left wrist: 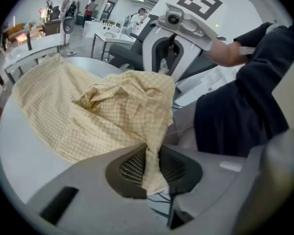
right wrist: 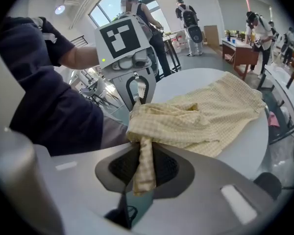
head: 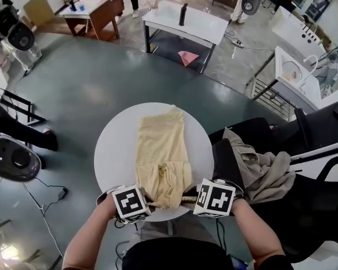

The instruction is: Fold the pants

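From above, the pants [head: 162,151] lie lengthwise down the middle of the round white table [head: 115,145] at the centre of the frame. Their far end is flat toward the top of the tabletop, and their near end is bunched at the table's lower edge. The left gripper [head: 148,205] and the right gripper [head: 187,199] meet that bunched end from either side. Their marker cubes cover the jaws in this view, so the grip itself cannot be read from above.

The gripper views settle it. In the left gripper view the two pads are clamped on a fold of the yellow checked cloth, and a narrow strip of it hangs down between them. The right gripper view shows the same, with a pinched strip dangling through its closed jaws. Each of these views also shows the other gripper, close by across the gathered cloth. Both show the near end lifted into a crumpled hump while the rest lies on the white top.

Only the head view takes in a dark chair [head: 304,151] at the right with a beige garment [head: 265,173] draped over it. It also shows a second white table [head: 186,24] near the top of the frame.
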